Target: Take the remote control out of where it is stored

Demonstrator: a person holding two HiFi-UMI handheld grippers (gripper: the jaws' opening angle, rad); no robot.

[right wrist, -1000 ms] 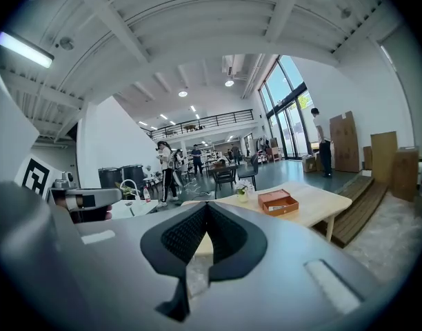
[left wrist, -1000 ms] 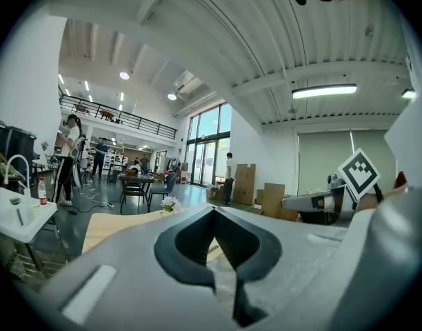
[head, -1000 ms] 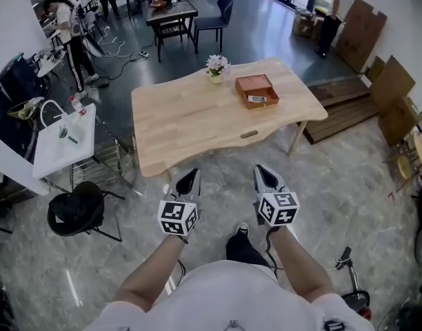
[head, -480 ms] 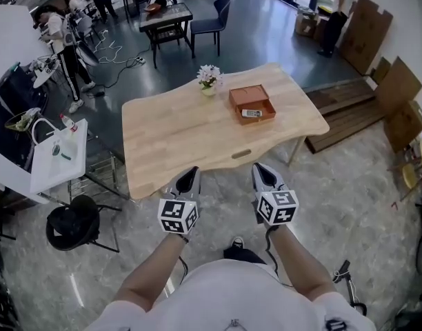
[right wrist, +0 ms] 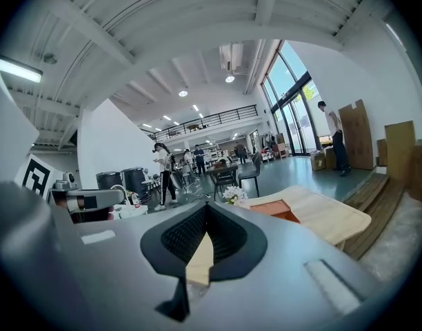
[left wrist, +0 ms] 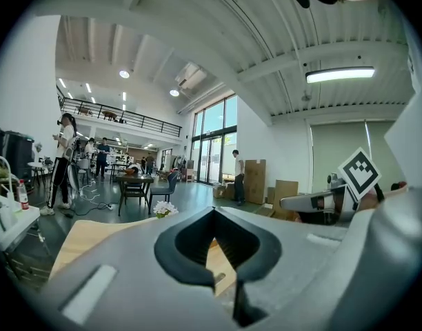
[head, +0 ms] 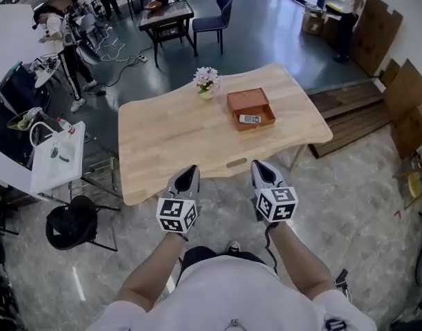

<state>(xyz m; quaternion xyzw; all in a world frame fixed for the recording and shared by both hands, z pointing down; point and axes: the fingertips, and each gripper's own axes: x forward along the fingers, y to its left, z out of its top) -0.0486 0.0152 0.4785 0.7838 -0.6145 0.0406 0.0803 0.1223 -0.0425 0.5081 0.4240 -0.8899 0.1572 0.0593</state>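
Wooden desk (head: 176,140) ahead of me carries a reddish-brown open box (head: 247,101), and the remote control (head: 250,119) lies inside the box by its near wall. A small pot of flowers (head: 206,81) stands just left of the box. My left gripper (head: 189,174) and right gripper (head: 262,169) hang well short of the box, both with jaws pressed together on nothing.

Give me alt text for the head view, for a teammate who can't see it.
The left gripper and right gripper, both shut and empty, point toward a light wooden table where the remote control lies in an open brown box beside a vase of flowers. People stand beyond.
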